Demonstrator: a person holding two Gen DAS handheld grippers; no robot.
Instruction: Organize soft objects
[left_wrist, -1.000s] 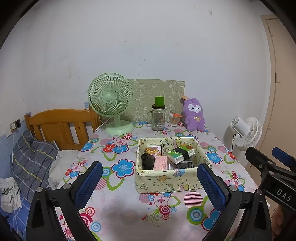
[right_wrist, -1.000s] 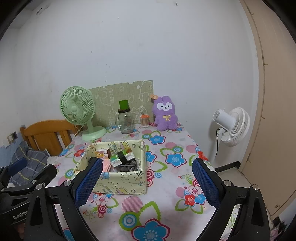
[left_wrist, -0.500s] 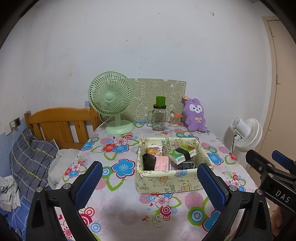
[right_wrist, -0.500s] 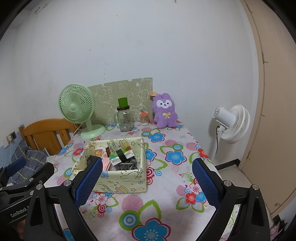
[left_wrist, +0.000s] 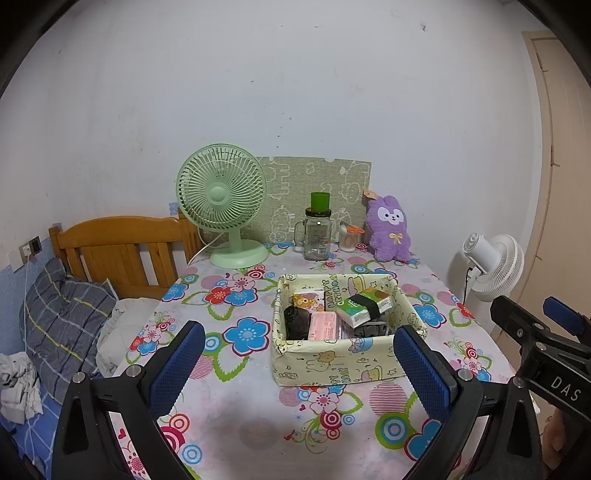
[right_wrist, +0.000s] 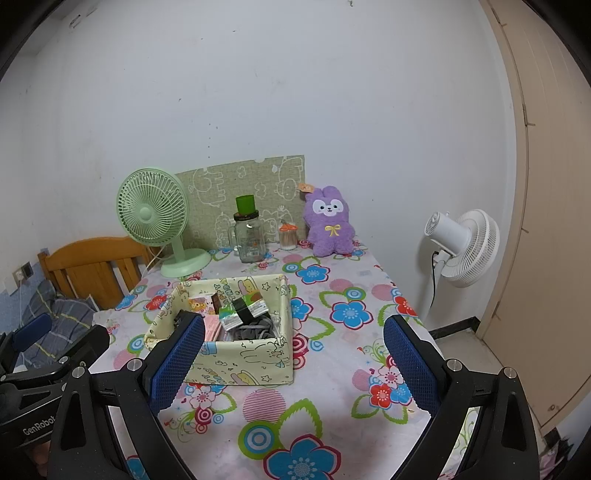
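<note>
A purple plush rabbit (left_wrist: 390, 229) (right_wrist: 330, 221) sits upright at the back of the flowered table, against the wall. A pale yellow fabric basket (left_wrist: 332, 360) (right_wrist: 243, 356) stands mid-table, holding tissue packs, a green packet with a black band (left_wrist: 364, 304) (right_wrist: 242, 308) and dark cloth. My left gripper (left_wrist: 297, 363) hovers open over the near table edge, in front of the basket. My right gripper (right_wrist: 293, 360) is open too, to the right of the basket and short of it. Neither holds anything.
A green desk fan (left_wrist: 225, 206) (right_wrist: 159, 218), a glass jar mug with green lid (left_wrist: 317, 232) (right_wrist: 249, 236) and a small swab jar (left_wrist: 349, 238) line the back. A white floor fan (right_wrist: 461, 247) stands right of the table, a wooden headboard (left_wrist: 118, 247) and bedding on the left.
Both grippers have drifted slightly; the scene sits a little lower and shifted in both views. Nothing on the table has moved, and both grippers stay open.
</note>
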